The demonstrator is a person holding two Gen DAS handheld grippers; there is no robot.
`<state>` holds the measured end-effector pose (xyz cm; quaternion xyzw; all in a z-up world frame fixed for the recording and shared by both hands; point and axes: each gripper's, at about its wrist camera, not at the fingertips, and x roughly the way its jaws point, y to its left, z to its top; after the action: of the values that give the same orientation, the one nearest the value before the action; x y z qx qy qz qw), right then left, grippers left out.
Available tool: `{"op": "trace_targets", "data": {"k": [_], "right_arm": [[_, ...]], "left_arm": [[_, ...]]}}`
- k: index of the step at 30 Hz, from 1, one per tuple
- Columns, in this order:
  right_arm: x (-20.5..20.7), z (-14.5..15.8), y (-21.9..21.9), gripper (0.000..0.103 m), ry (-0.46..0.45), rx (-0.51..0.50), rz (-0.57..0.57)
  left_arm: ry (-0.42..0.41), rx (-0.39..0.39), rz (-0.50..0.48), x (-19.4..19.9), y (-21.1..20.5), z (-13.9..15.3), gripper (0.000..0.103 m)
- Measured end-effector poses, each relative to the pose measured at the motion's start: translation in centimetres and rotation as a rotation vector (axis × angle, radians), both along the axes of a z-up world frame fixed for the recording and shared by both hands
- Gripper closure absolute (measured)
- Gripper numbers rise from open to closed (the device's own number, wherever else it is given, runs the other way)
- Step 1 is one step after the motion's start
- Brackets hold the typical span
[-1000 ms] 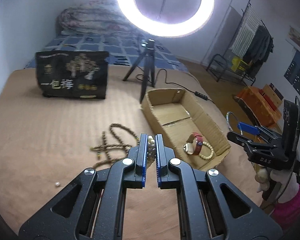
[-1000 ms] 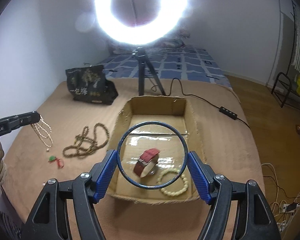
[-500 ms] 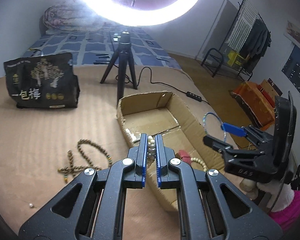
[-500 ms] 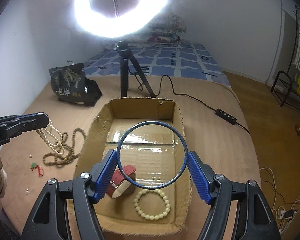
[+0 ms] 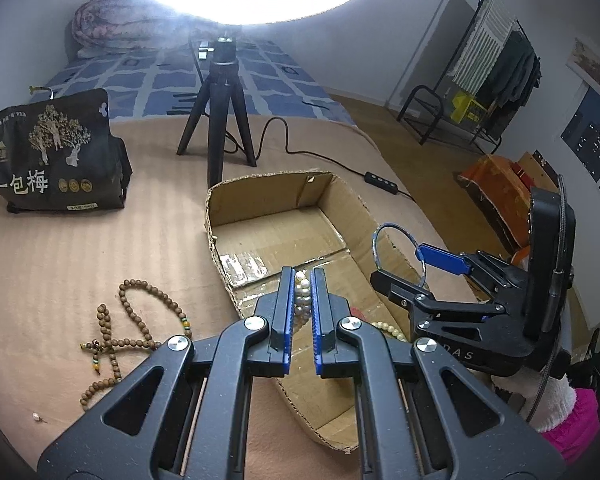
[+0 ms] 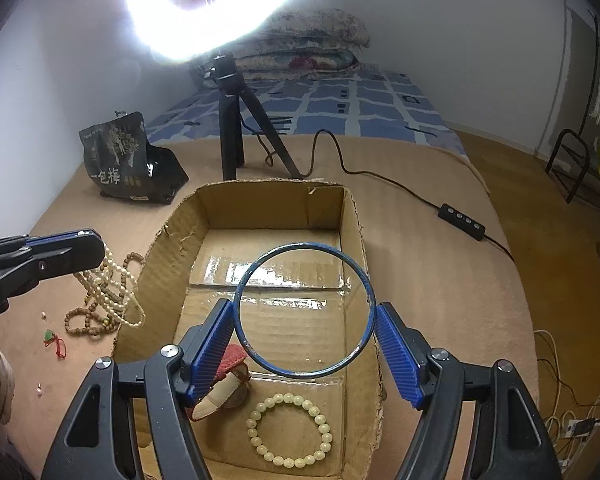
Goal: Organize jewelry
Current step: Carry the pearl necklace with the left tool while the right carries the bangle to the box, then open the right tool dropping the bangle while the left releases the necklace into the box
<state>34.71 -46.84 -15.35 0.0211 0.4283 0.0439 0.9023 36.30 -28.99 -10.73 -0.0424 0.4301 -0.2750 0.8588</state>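
Observation:
My left gripper (image 5: 302, 276) is shut on a white pearl necklace (image 5: 302, 296). In the right wrist view that gripper (image 6: 80, 244) is at the left, and the pearls (image 6: 108, 280) hang just outside the left wall of the cardboard box (image 6: 352, 216). My right gripper (image 6: 304, 308) is shut on a thin blue bangle (image 6: 305, 244), held above the box floor. It also shows in the left wrist view (image 5: 404, 264), with the bangle (image 5: 392, 225) over the box's right wall. A red-strapped watch (image 6: 228, 364) and a cream bead bracelet (image 6: 290, 432) lie in the box.
A brown wooden bead necklace (image 5: 140, 320) lies on the tan bed cover left of the box, near a small red-green charm (image 6: 52, 338). Behind the box stand a ring-light tripod (image 6: 230, 120) and a black bag (image 6: 128, 160). A cable with a controller (image 6: 460, 216) runs along the right.
Both grippers have come forward and lower toward the box. The left one, still holding the pearls, has shifted right from over the wooden beads to beside the box's left wall.

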Motion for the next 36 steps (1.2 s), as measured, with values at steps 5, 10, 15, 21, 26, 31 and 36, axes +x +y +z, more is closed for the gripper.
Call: {"op": "trace_targets", "data": {"k": [5, 10, 15, 21, 26, 31, 36], "right_arm": [[0.0, -0.1, -0.3, 0.025, 0.001, 0.013, -0.01], [-0.4, 0.1, -0.3, 0.02, -0.007, 0.013, -0.009], [-0.8, 0.2, -0.2, 0.02, -0.005, 0.01, -0.013], [-1.6, 1.0, -0.1, 0.02, -0.014, 0.01, -0.016], [-2.8, 2.5, 0.5, 0.017, -0.043, 0.006, -0.014], [-4.1, 4.2, 1.7, 0.014, -0.07, 0.003, -0.005], [-5.5, 5.8, 3.3, 0.007, -0.096, 0.004, 0.009]], "left_arm": [[0.011, 0.0, 0.006, 0.2, 0.0, -0.2, 0.098], [0.012, 0.008, 0.009, 0.1, 0.0, -0.3, 0.098], [0.003, 0.017, 0.008, -0.4, 0.1, -0.1, 0.098], [-0.013, 0.013, 0.015, -1.2, 0.8, 0.8, 0.098], [-0.034, 0.014, 0.027, -2.1, 2.0, 1.9, 0.098], [-0.069, 0.03, 0.04, -3.0, 3.7, 3.2, 0.098], [-0.103, 0.045, 0.059, -4.3, 6.6, 4.0, 0.078]]}}
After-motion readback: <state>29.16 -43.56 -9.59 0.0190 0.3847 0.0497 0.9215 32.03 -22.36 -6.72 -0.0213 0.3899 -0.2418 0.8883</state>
